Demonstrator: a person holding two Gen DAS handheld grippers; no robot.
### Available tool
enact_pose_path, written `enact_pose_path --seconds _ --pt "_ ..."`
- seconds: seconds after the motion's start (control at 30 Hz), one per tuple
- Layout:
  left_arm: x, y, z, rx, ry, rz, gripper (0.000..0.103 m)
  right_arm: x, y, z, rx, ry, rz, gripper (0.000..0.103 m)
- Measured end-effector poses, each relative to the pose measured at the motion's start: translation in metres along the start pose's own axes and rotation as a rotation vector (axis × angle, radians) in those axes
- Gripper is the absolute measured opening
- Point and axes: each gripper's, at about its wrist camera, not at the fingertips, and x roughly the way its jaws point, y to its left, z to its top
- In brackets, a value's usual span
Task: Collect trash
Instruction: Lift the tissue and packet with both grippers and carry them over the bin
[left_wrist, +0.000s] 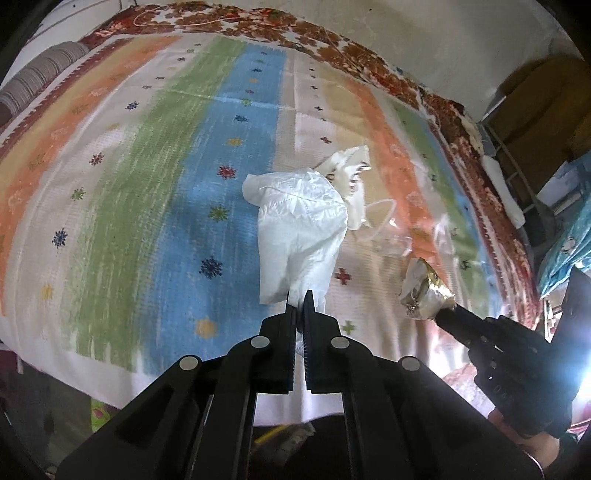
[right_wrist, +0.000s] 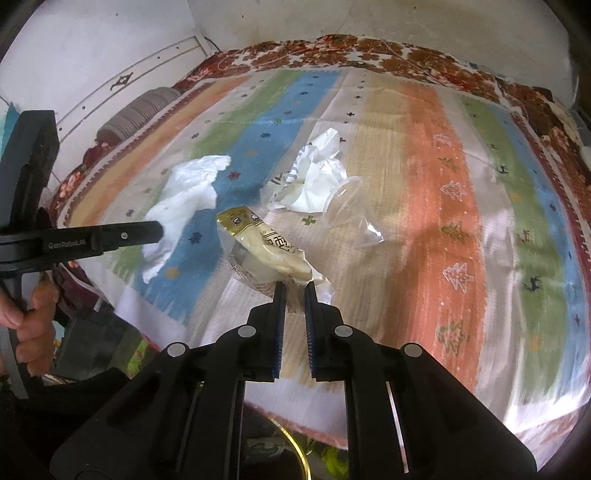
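1. Up front in the left wrist view, the left gripper (left_wrist: 298, 300) is clenching the near edge of a white plastic bag (left_wrist: 301, 229), which is hanging over the blue stripe of the striped bedspread (left_wrist: 129, 155) on the bed.
2. Just beyond the bag, a crumpled white wrapper (left_wrist: 351, 173) and a clear plastic cup (left_wrist: 384, 221) are lying on the bedspread, touching each other.
3. Off to the right, the right gripper (left_wrist: 445, 315) is gripping a gold and white snack packet (left_wrist: 424, 291), held above the bedspread.
4. Turning to the right wrist view, the right gripper (right_wrist: 294, 288) is pinching the near end of the snack packet (right_wrist: 266, 251), its fingers closed on the crinkled film.
5. At the left, the left gripper (right_wrist: 157, 230) is touching the white plastic bag (right_wrist: 184, 199), with the person's hand (right_wrist: 33, 325) showing below.
6. Farther back, the white wrapper (right_wrist: 314, 177) and the clear cup (right_wrist: 347, 206) are resting on the bedspread (right_wrist: 443, 221).
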Motion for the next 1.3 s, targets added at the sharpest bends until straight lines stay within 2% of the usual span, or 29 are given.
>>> enact_pose_path --seconds 0.47,0.8,1.3 --pt "-0.052 -0.014 -0.021 -0.013 -0.059 -0.068 0.002 -0.055 0.011 -0.015 0.052 -0.057 0.038 0.009" --pt "-0.073 -0.019 -0.045 -0.016 -0.032 -0.046 0.002 -0.082 0.02 -0.028 0.084 -0.07 0.037 0.009" --pt "-0.103 -0.026 -0.083 -0.031 -0.046 -0.107 0.002 -0.119 0.032 -0.061 0.122 -0.101 0.045 0.009"
